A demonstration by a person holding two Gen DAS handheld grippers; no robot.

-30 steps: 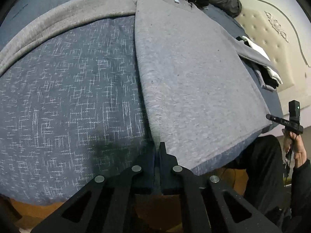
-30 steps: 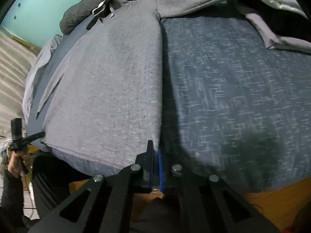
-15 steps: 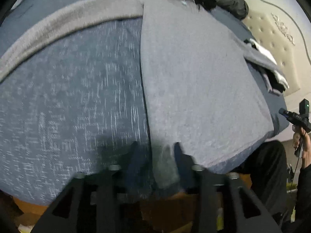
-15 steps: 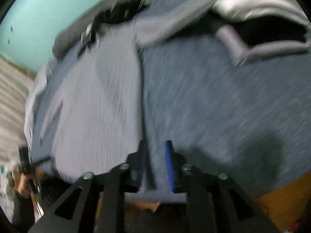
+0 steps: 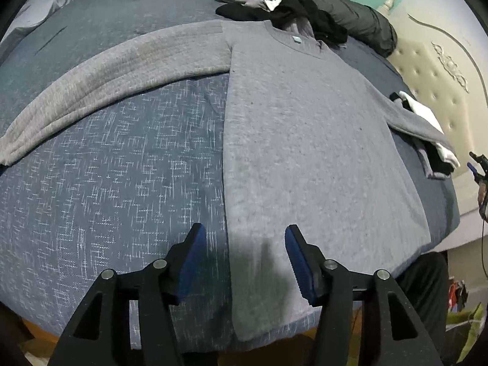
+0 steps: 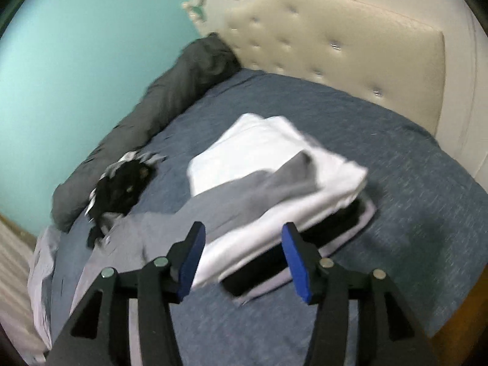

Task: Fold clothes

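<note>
The grey shirt (image 5: pixel 305 140) is spread flat on the bed (image 5: pixel 106 167). Its hem is seen between the left tongs (image 5: pixel 245 256), untouched. Both left and right tongs (image 6: pixel 242 254) are opening, nothing held.

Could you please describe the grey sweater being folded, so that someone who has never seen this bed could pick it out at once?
Start from the blue bedspread covering the bed. The grey sweater lies flat across it, hem at the near edge, long sleeves spread to either side. Unlike the black heap by its collar and the folded stack near the headboard, it is spread out, with a small blue neck label.
</note>
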